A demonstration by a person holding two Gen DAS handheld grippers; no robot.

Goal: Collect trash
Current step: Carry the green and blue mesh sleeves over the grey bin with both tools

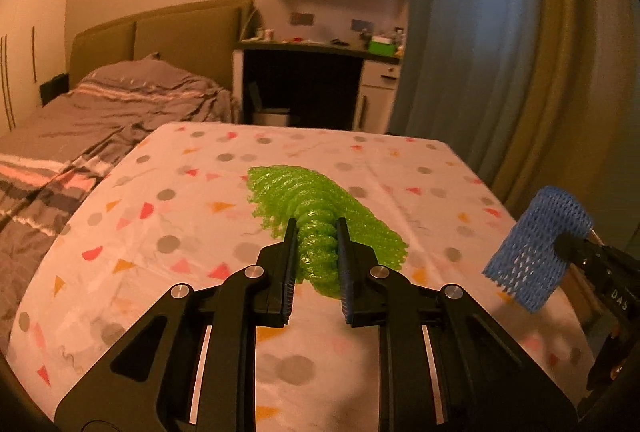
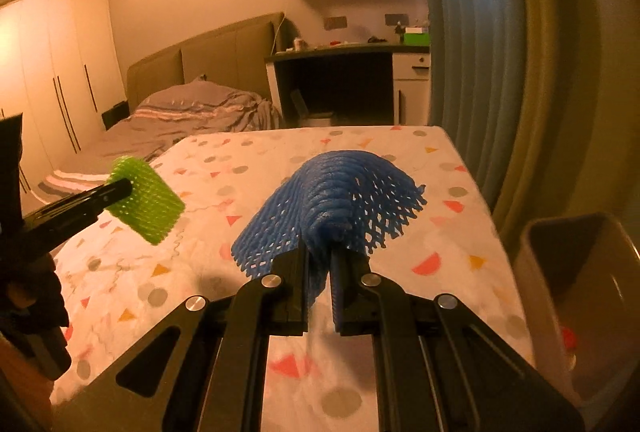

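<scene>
Holding one piece of trash per hand, that's where I was at this point. My left tool (image 1: 316, 232) had its jaws pinched narrow on the green foam net (image 1: 296, 192), which fanned out past the fingertips in the middle of the left wrist view, hanging above the desk (image 1: 160, 232) rather than lying on it. My right tool (image 2: 320, 256) was clamped almost fully closed on the blue foam net (image 2: 340, 188), bunched up at the grip and spreading wide beyond it, dead center in the right wrist view.

Each camera caught the other side too: the blue net showed at the right edge of the left view, and the green one at the left edge of the right view.

The desk had a white cloth with grey dots and orange and pink triangles. A brownish bin (image 2: 580, 272) sat at the lower right of the right view, just beside the desk's edge, with something red inside; I couldn't tell what. A bed (image 1: 100, 104) with grey striped bedding filled the left of the frame behind the desk.
</scene>
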